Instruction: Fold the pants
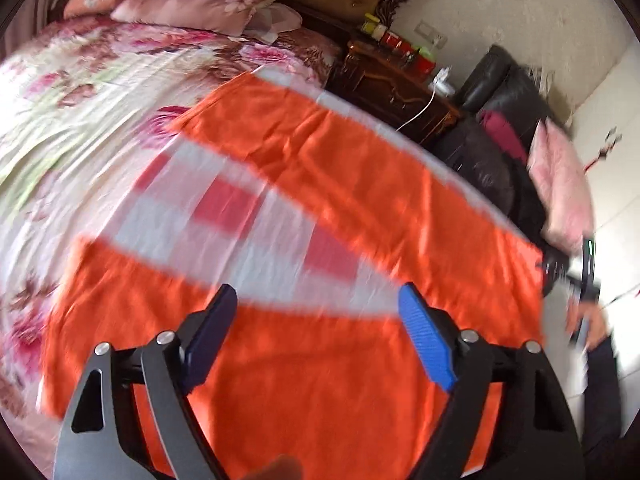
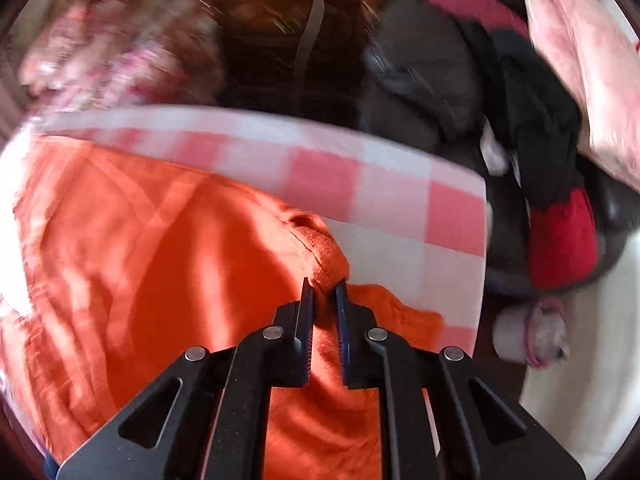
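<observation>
We have the orange pants point(image 1: 320, 216) spread on the checked cloth point(image 1: 256, 216). Our right gripper point(image 2: 325, 285) pinches what looks like a hem; the left gripper point(image 1: 316, 300) hangs spread above. Next, the left needs its own hold.

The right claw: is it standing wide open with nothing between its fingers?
No, the right claw is pinched shut on a bunched fold of the orange pants, gripped between its two fingers.
</observation>
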The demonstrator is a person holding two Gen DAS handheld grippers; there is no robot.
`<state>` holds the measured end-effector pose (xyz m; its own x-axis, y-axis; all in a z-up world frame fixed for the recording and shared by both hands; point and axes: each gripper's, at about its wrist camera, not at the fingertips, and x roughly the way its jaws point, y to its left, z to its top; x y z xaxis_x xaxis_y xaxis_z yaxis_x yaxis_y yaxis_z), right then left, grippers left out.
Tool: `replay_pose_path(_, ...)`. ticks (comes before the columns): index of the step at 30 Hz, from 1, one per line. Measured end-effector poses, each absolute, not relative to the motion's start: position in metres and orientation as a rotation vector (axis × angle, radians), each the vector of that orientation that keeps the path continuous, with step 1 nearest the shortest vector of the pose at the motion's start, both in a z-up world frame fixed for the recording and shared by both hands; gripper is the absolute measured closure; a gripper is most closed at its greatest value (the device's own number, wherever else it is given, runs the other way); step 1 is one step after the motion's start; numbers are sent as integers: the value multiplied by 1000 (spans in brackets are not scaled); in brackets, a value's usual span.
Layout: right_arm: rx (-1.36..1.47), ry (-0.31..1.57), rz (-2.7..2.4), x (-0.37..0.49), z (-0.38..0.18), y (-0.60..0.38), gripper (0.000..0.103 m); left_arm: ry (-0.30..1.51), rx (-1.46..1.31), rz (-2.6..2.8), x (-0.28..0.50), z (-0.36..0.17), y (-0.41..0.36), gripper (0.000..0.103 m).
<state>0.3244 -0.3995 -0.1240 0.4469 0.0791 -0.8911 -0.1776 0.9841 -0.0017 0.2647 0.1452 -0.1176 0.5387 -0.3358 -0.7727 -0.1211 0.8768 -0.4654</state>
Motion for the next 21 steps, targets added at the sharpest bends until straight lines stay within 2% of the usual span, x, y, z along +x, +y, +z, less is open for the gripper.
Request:
replay_pose_path(4, -112, 891, 404, 227, -61, -362, 91, 1038, -803, -198, 371, -138, 170, 24)
replay_pose_path(5, -121, 859, 460, 201, -52, -354, 91, 1048, -863, -212, 390, -146, 174, 28)
replay_pose_path(8, -129, 816, 574, 135, -43, -338, 91, 1099, -998, -162, 448, -172, 182, 34)
replay_pose_path(12, -93, 809, 625, 95, -45, -336, 91, 1202, -1059, -154, 487, -199, 168, 40)
replay_pose_path(13, -98, 805, 630, 88, -48, -336, 91, 1220, -1051, -150, 494, -202, 164, 49)
replay_pose_path(15, -90, 807, 616, 77, -51, -340, 91, 1268, -1006, -102, 505, -208, 158, 87)
replay_pose_path(16, -82, 810, 590, 77, -52, -343, 91, 1267, -977, -77, 507, -202, 158, 101)
replay_pose_path(18, -74, 812, 530, 87, -49, -355, 91, 1233, -964, -82, 506, -189, 160, 101)
replay_pose_path(21, -78, 769, 421, 124, -38, -380, 91, 1125, -975, -151, 495, -135, 167, 101)
